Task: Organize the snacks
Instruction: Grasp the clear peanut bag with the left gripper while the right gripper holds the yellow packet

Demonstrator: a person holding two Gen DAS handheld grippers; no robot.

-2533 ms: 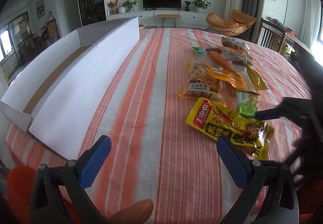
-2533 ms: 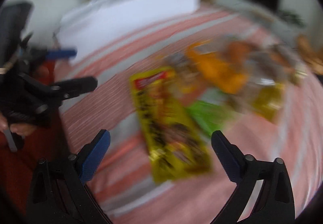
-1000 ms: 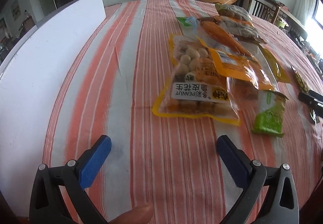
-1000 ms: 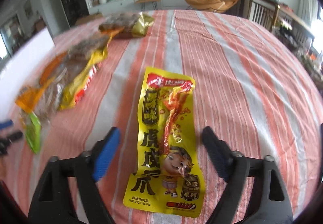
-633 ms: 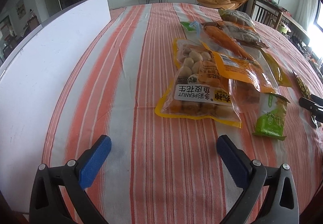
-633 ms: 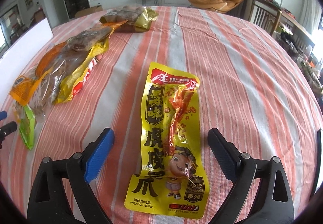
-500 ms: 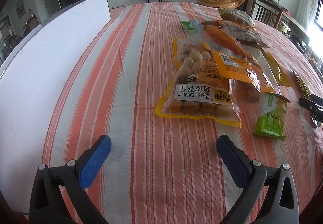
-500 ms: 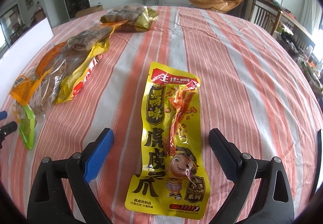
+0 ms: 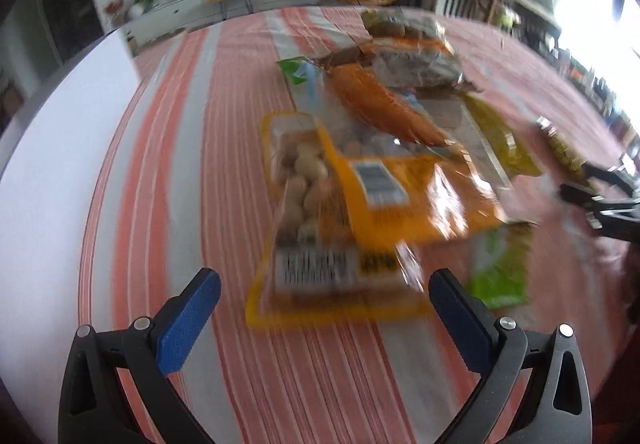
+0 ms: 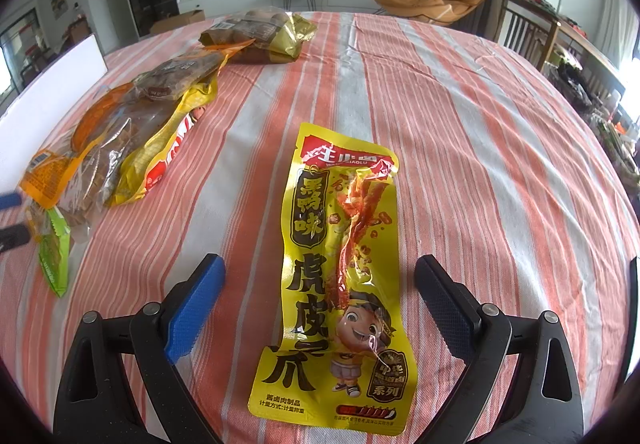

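**Both tools spread over flat snack packets, nothing gripped yet**

The right tool (image 10: 320, 292) is hovering with its jaws spread wide, straddling the long yellow foil snack packet with red header and cartoon figure (image 10: 340, 272). The packet is lying flat on the orange-and-white striped cloth of the desk (image 10: 480, 124), lengthwise toward the camera, near the desk's near edge and apart from the other packets.

Handling, judged: light, thin, soft film; likely slippery and prone to buckling. Lying flat, it is offering no raised edge. Best hold is probably across the narrow width at the lower half, or on a crimped end seal.

The left tool (image 9: 324, 320) is likewise spread and empty, facing the clear orange-bordered bag of peanuts (image 9: 312, 212). View is motion-blurred. An orange packet with a barcode label (image 9: 400, 196) is overlapping the bag's far right part, so lifting the bag may drag it. A small green sachet (image 9: 500, 264) is lying just beside, to the right.

Surroundings: a white board panel (image 9: 60, 164) is standing along the desk's left edge. More packets are piled toward the far side. The right tool's path looks unobstructed.
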